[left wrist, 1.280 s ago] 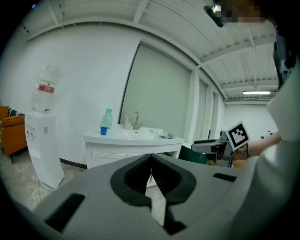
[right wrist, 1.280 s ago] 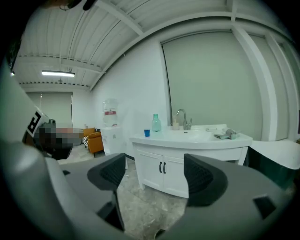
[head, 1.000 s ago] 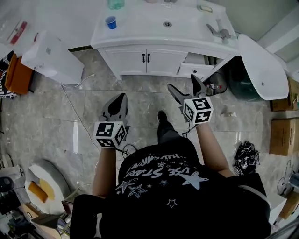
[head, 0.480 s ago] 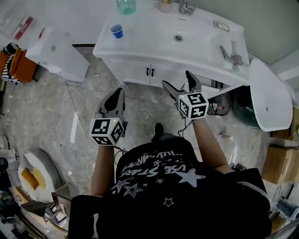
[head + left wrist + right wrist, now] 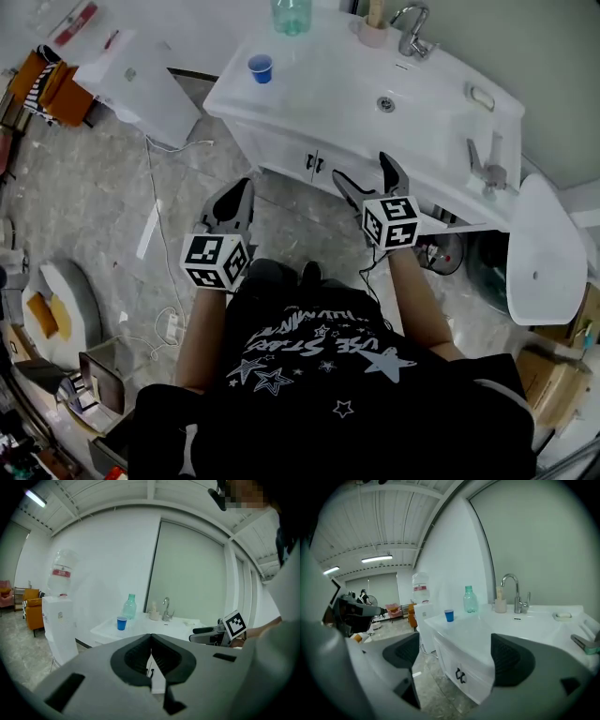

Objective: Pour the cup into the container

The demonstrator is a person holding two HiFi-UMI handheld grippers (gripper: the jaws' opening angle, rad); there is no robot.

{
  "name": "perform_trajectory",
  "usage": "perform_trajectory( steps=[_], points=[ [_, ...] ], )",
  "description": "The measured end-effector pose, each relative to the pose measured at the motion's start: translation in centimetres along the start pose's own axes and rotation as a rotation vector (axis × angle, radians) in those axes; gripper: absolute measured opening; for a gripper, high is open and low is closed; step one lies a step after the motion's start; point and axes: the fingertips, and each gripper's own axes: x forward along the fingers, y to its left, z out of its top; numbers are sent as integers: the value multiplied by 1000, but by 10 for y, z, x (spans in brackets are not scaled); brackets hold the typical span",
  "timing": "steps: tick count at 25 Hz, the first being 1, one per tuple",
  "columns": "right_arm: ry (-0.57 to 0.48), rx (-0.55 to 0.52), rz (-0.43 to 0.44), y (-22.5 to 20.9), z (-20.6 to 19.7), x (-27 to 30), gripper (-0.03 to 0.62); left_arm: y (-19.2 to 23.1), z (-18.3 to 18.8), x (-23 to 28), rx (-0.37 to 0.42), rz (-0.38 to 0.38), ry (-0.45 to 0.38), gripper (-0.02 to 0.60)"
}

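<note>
A small blue cup (image 5: 260, 67) stands near the left end of the white vanity counter (image 5: 319, 80); it also shows as the blue cup (image 5: 121, 623) and the blue cup (image 5: 449, 615). A green bottle (image 5: 291, 16) stands behind it, also seen as the green bottle (image 5: 469, 599). My left gripper (image 5: 241, 192) hangs over the floor short of the cabinet, shut with nothing in it. My right gripper (image 5: 367, 173) is open and empty, just before the cabinet doors.
The sink basin (image 5: 385, 103) with a chrome tap (image 5: 412, 30) and a beige tumbler (image 5: 373, 34) sits further right on the counter. A water dispenser (image 5: 141, 80) stands left of the vanity. A cable (image 5: 150, 187) runs over the tiled floor. A white oval lid (image 5: 536, 262) leans at the right.
The head view has moved closer to the vanity and turned; the counter now sits higher and slants. Both grippers have come nearer the cabinet, with their jaws unchanged.
</note>
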Motion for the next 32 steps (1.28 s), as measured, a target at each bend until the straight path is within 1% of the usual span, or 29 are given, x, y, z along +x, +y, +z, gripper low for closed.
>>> perform_trajectory(
  steps=[3, 8, 10, 14, 19, 23, 26, 28, 32],
  points=[
    [10, 1, 28, 7, -2, 15, 464, 11, -3, 0, -7, 28, 14, 11],
    [18, -25, 57, 19, 4, 39, 459, 34, -4, 8, -23, 48, 16, 11],
    [14, -44, 56, 20, 10, 51, 446, 46, -4, 17, -34, 55, 13, 11],
    [20, -57, 58, 13, 24, 79, 446, 68, 7, 42, -43, 53, -3, 11],
    [25, -85, 84, 12, 47, 130, 434, 107, 26, 76, -25, 56, -16, 11],
    [38, -119, 136, 20, 61, 179, 434, 143, 39, 102, -24, 72, -24, 11],
    [47, -150, 167, 27, 68, 214, 431, 170, 46, 119, -41, 86, -22, 11],
    [49, -162, 178, 31, 73, 235, 414, 187, 49, 129, -57, 92, -18, 11],
    [60, -175, 200, 32, 79, 276, 410, 217, 57, 150, -59, 93, -12, 11]
  ],
)
